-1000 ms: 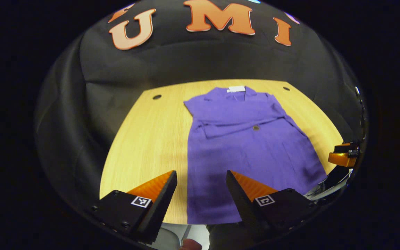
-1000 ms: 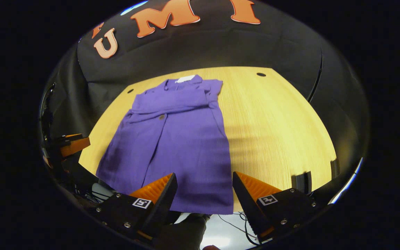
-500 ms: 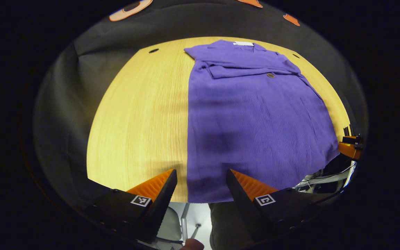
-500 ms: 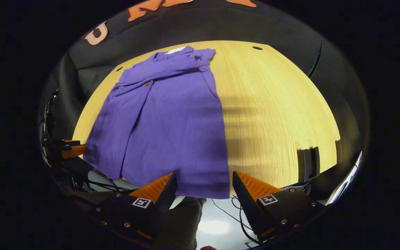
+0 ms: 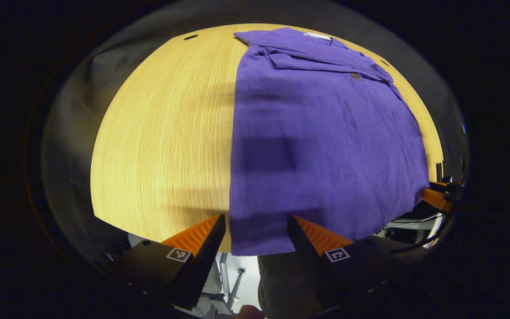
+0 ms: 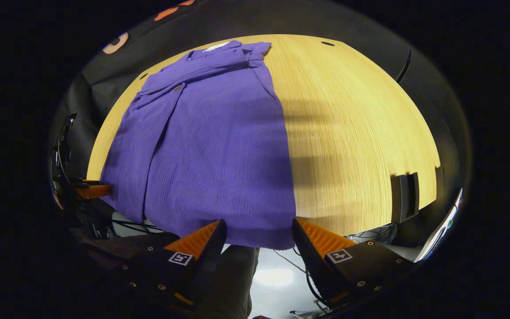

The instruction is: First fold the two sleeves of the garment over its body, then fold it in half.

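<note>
Two sleeves already lie folded across the chest of the purple garment [image 5: 321, 128], in the upper part of the frame in both views, so by my reading the half-fold is the step in hand. The garment lies flat on the wooden table [image 5: 162, 133], collar at the top of the frame, hem at the bottom, where it hangs slightly over the table's near edge.

In the left gripper view the left gripper [image 5: 255, 230] stands with its jaws apart, gripping nothing, straddling the hem's left corner at bottom centre. In the right gripper view the right gripper [image 6: 257, 235] is likewise spread wide and empty, framing the hem's right corner at bottom centre. The garment itself [image 6: 210, 137] fills the left and middle of that frame, bare table to its right. At the right edge of the left gripper view a part of the other gripper shows, just beside the hem.

The risks from here, as I judge them: a jaw may close on the top layer alone or miss the overhanging edge, and the corner would then slip as it is lifted. If the two corners rise unevenly, the fold line would skew. Dragging the cloth instead of lifting it could pull the folded sleeves loose, and the button [image 5: 355, 76] near the chest may snag.
</note>
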Action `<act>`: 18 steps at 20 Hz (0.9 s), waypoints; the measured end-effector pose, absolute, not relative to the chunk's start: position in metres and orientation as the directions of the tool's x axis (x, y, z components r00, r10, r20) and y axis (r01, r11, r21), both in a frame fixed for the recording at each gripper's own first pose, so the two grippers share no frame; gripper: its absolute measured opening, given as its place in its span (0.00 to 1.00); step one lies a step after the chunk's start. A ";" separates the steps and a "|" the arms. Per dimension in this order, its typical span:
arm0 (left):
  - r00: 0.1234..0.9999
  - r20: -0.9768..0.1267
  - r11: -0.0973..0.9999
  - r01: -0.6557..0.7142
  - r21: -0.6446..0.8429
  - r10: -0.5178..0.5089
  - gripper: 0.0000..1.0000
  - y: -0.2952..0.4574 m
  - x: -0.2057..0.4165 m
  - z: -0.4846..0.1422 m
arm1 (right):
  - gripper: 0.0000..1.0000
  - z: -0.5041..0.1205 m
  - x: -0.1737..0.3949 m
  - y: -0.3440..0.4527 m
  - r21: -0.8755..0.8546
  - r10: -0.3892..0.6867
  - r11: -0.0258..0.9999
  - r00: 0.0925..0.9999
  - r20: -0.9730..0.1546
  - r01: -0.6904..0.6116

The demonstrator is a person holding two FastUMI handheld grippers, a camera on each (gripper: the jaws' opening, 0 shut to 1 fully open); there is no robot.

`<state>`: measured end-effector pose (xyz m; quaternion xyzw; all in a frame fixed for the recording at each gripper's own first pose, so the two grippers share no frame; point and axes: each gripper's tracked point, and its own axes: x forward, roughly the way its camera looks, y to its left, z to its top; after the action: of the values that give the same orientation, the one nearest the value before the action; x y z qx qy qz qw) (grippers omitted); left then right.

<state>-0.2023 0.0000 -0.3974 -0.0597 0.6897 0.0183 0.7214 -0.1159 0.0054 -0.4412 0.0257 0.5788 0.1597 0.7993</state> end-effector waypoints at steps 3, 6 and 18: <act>0.001 -0.998 0.989 -0.134 -0.059 -0.059 0.94 -0.001 -0.204 -0.398 | 0.90 -0.446 -0.123 -0.002 0.206 0.245 0.958 0.195 -0.950 -0.201; 0.004 -0.998 0.994 -0.087 -0.064 -0.064 0.92 -0.003 -0.200 -0.399 | 0.76 -0.445 -0.128 -0.002 0.210 0.248 0.951 0.155 -0.956 -0.228; -0.073 -0.975 0.962 -0.191 -0.195 -0.211 0.10 -0.029 -0.140 -0.380 | 0.05 -0.424 -0.123 0.047 0.367 0.370 0.929 0.159 -0.915 -0.054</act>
<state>-0.1395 -0.0293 -0.3797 -0.1373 0.7323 -0.0078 0.6670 -0.1235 0.0469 -0.4243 0.1251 0.6327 0.1412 0.7511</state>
